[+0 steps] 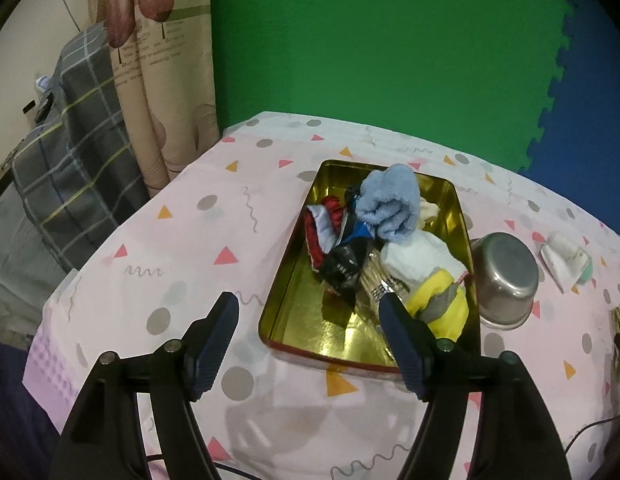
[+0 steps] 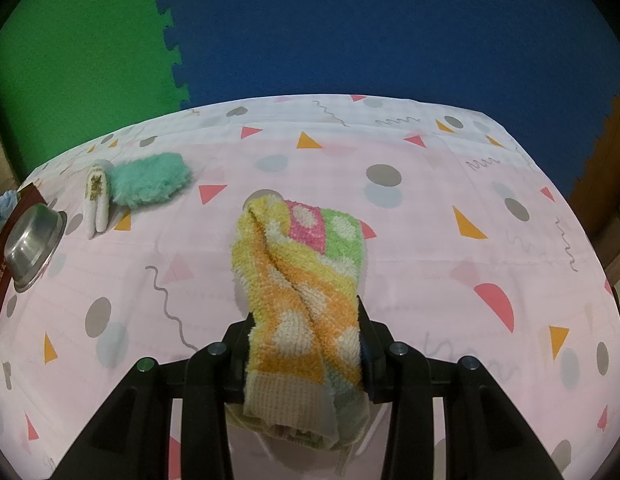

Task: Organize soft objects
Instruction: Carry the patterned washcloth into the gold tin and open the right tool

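My right gripper (image 2: 306, 344) is pinching the striped towel (image 2: 302, 280), its long axis running straight out ahead over the desk (image 2: 449, 280). My left gripper (image 1: 310, 340) hangs spread and empty, closer to the gold tin (image 1: 294, 292), which lies off to my right hand's left.

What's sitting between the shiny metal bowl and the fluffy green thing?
In the right wrist view, a small white folded item with gold print lies between the metal bowl and the fluffy green thing, right beside the green one.
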Demonstrator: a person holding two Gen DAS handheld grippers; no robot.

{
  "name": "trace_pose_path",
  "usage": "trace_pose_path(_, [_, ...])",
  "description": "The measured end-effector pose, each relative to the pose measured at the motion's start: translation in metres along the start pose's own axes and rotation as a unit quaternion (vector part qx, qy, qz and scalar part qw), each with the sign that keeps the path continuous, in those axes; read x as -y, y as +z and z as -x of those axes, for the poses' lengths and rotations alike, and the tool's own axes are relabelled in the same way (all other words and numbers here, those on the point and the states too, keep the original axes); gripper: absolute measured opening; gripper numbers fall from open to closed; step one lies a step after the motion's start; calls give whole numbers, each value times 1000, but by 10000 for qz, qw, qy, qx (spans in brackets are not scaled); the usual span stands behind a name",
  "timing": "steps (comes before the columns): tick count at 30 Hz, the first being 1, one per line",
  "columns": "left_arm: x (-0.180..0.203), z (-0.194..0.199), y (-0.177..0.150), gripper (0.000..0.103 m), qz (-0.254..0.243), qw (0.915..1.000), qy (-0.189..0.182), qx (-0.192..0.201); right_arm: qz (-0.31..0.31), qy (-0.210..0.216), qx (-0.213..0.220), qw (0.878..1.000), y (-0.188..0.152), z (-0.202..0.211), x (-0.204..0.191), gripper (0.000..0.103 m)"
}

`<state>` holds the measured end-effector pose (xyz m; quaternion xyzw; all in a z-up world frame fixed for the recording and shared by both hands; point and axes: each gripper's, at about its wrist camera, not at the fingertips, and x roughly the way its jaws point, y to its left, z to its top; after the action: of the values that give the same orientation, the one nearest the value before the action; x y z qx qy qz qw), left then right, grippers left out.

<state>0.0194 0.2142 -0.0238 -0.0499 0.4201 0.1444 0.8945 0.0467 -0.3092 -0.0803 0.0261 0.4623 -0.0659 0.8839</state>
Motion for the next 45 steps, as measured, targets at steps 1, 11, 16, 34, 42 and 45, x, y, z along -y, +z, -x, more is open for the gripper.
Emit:
trace_pose_path(1, [-2, -1, -1, 70, 39, 10000, 27, 5, 3, -35, 4, 10000, 0, 0, -1, 38])
trace_pose_path(11, [-29, -13, -11, 71, 642, 9974, 313, -47, 182, 164, 132, 9996, 5, 27, -36, 35])
trace_pose_path(16, [-40, -14, -13, 73, 686, 9961, 552, -7, 335, 585, 244, 9974, 20, 47, -78, 35])
trace_pose_path(34, [-83, -23, -12, 75, 1153, 9897, 829, -151, 1802, 2232, 191, 9578, 37, 83, -294, 35])
trace_pose_path(42, [-89, -25, -13, 75, 1259, 9881, 874, -129, 2275, 2327, 94, 9455, 43, 67, -359, 35])
trace_pose_path(45, [-90, -28, -13, 76, 1280, 9881, 842, -167, 2379, 2296, 55, 9438, 46, 57, -378, 35])
